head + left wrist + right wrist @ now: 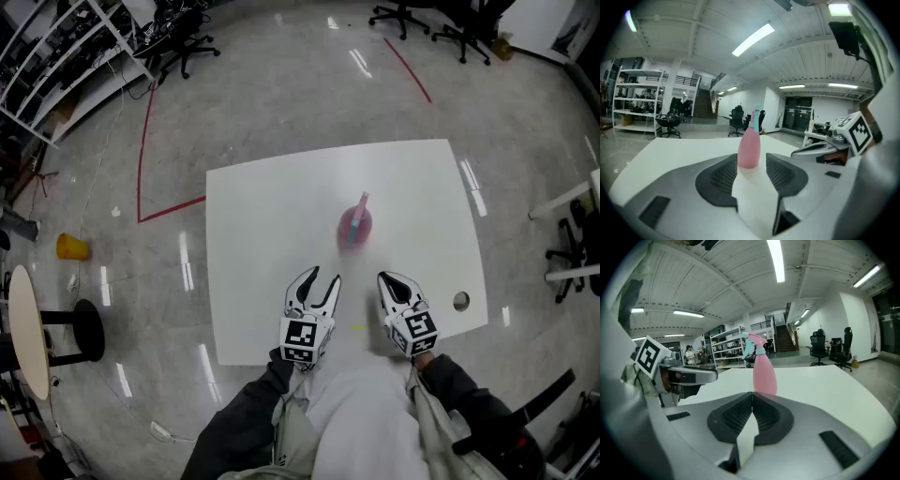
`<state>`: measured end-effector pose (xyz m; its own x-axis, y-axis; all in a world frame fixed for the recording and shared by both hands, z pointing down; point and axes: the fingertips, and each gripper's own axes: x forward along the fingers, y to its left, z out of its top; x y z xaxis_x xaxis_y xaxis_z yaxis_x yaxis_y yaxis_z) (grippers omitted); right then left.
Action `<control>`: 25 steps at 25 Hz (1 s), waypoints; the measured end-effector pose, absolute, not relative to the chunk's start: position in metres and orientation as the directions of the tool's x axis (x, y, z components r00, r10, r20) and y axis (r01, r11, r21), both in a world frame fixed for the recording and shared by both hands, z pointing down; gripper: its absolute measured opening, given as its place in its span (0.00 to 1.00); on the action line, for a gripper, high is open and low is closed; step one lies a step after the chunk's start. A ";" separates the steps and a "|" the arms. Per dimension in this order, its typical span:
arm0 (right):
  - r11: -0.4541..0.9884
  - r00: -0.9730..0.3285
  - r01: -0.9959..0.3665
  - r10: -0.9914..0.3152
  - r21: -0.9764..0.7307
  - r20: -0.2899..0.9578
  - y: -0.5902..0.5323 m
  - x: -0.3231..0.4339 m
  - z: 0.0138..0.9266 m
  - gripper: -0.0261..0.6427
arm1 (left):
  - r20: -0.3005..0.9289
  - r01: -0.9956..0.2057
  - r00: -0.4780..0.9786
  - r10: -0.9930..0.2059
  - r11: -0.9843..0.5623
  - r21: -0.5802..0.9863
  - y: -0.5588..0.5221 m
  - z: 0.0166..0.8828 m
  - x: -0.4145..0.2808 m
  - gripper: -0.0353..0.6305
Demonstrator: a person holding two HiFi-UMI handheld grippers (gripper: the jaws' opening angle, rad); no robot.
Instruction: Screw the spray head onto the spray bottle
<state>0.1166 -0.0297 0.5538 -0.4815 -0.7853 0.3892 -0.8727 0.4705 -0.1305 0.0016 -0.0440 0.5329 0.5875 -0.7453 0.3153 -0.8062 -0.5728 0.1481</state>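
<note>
Head view shows the pink spray bottle [354, 223] upright on the desk [262, 234], at one o'clock from the left gripper [322, 278], whose fingers stand apart, empty. On the right gripper [387, 279] the fingers are pressed together.

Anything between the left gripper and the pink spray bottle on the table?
Nothing visible. Only bare white table lies between the left gripper, jaws apart, and the upright pink spray bottle. The right gripper, jaws together, sits beside the left one, off that line.
</note>
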 end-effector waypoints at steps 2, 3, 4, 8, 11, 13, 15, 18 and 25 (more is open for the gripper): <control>0.464 -0.476 -0.876 -0.788 -0.130 0.391 -0.029 0.119 0.555 0.03 | 0.312 -0.784 0.613 -0.726 -0.608 0.128 -0.062 0.540 0.016 0.37; 0.460 -0.472 -0.878 -0.790 -0.131 0.392 -0.029 0.120 0.556 0.03 | 0.309 -0.773 0.624 -0.718 -0.624 0.114 -0.073 0.542 0.022 0.40; 0.455 -0.467 -0.881 -0.792 -0.131 0.392 -0.030 0.120 0.556 0.03 | 0.305 -0.764 0.633 -0.711 -0.638 0.097 -0.084 0.545 0.029 0.44; 0.430 -0.445 -0.893 -0.803 -0.132 0.397 -0.033 0.124 0.555 0.03 | 0.293 -0.727 0.655 -0.696 -0.686 -0.004 -0.127 0.559 0.059 0.65; 0.414 -0.430 -0.901 -0.808 -0.132 0.403 -0.032 0.132 0.555 0.03 | 0.328 -0.700 0.659 -0.677 -0.711 -0.059 -0.145 0.579 0.082 0.71; 0.405 -0.422 -0.905 -0.809 -0.132 0.409 -0.031 0.136 0.557 0.03 | 0.356 -0.691 0.654 -0.667 -0.718 -0.076 -0.153 0.592 0.090 0.71; 0.397 -0.416 -0.908 -0.808 -0.136 0.416 -0.031 0.136 0.560 0.03 | 0.365 -0.707 0.647 -0.670 -0.706 -0.042 -0.160 0.600 0.091 0.71; 0.390 -0.412 -0.910 -0.808 -0.142 0.422 -0.033 0.137 0.560 0.03 | 0.342 -0.743 0.632 -0.695 -0.670 0.011 -0.173 0.597 0.089 0.71; 0.350 -0.383 -0.923 -0.868 -0.159 0.315 -0.051 0.142 0.532 0.03 | 0.358 -0.683 0.688 -0.632 -0.730 0.022 -0.180 0.597 0.100 0.70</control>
<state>0.1420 -0.0509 0.5316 -0.3831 -0.8682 0.3154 -0.9233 0.3496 -0.1590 0.0997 -0.1803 0.5970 0.6876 -0.6317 0.3579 -0.6827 -0.7304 0.0224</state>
